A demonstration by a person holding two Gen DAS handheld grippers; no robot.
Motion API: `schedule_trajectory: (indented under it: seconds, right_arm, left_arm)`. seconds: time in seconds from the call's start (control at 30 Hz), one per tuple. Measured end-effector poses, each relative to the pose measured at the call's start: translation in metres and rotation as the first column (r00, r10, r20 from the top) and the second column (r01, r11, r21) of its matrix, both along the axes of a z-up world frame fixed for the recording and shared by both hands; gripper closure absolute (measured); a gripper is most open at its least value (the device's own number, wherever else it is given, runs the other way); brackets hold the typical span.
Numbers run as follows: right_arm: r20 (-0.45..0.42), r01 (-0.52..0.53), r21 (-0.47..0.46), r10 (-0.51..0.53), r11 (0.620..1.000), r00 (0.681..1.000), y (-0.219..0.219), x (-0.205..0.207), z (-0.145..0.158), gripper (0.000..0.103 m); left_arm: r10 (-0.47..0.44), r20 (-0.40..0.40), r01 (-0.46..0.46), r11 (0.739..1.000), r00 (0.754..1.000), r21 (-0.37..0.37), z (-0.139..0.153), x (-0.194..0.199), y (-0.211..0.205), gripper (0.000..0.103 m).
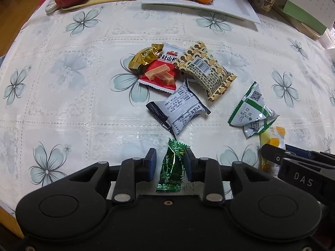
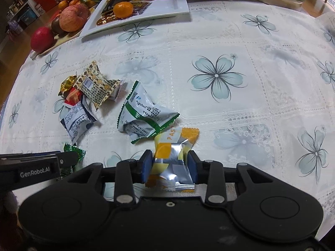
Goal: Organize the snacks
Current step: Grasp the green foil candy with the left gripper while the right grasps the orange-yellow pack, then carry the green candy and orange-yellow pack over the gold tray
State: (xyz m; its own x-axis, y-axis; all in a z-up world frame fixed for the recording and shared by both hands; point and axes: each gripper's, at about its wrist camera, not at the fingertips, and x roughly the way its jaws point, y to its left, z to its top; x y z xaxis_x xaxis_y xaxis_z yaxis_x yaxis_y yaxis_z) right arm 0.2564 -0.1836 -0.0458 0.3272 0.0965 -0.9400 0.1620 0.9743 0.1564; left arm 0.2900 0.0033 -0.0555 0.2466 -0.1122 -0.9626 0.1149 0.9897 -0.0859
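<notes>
1. Between the left gripper's (image 1: 170, 165) blue pads lies a small green foil candy with twisted, serrated ends (image 1: 172, 167). The jaws stand part-open around it: one pad is at its edge, the other is clear of it, so nothing is clamped.
2. The right gripper (image 2: 169, 165) is closed on a yellow-and-silver foil sachet (image 2: 172, 156), both pads pressing its crinkled sides; the printed upper half sticks out beyond the fingertips.
3. Judged from this, the step in hand is to carry the sachet off. It should be lifted straight up before it is moved sideways, because the white-and-green crumpled packet (image 2: 144, 115) touches its far corner and could be dragged along.
4. Foil is slick and gives under pressure, so a firm hold low on the filled part would be safer than one on the flat seal.
5. Ahead of the left gripper sits a cluster of snacks: a grey-and-black pillow pack (image 1: 180, 110), a tan patterned pack with a barcode (image 1: 206, 69), a red-and-white wrapper (image 1: 161, 71) and a gold foil candy (image 1: 144, 57), overlapping one another.
6. Far beyond both grippers, a white rectangular plate (image 1: 234, 10) holds glossy oranges and dark wrapped bars. It is probably where the snacks belong.
7. Everything rests on a white lace-textured tablecloth with pale blue flowers (image 2: 216, 76).
</notes>
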Motion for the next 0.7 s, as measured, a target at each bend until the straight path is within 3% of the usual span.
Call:
schedule_trajectory:
  seconds: [0.3, 0.47, 0.57, 0.7]
  right_arm:
    - [-0.001, -0.012, -0.015, 0.012, 1.0, 1.0, 0.002, 0.0, -0.001, 0.064]
    - [0.002, -0.018, -0.022, 0.018, 1.0, 1.0, 0.004, 0.0, -0.001, 0.064]
    - [0.002, -0.025, -0.023, 0.025, 0.999, 1.0, 0.004, 0.0, -0.001, 0.063]
    - [0.006, -0.037, -0.027, 0.038, 0.999, 0.999, 0.005, 0.0, 0.001, 0.067]
  left_arm:
    - [-0.067, 0.007, 0.066, 0.997, 0.998, 0.039, -0.004, -0.007, -0.017, 0.062]
    - [-0.043, -0.001, 0.043, 0.999, 0.999, 0.016, -0.004, -0.005, -0.012, 0.062]
    - [-0.015, -0.005, 0.015, 1.0, 1.0, 0.004, -0.004, -0.003, -0.009, 0.071]
    - [0.001, 0.005, -0.001, 1.0, 1.0, -0.014, -0.002, -0.004, -0.008, 0.073]
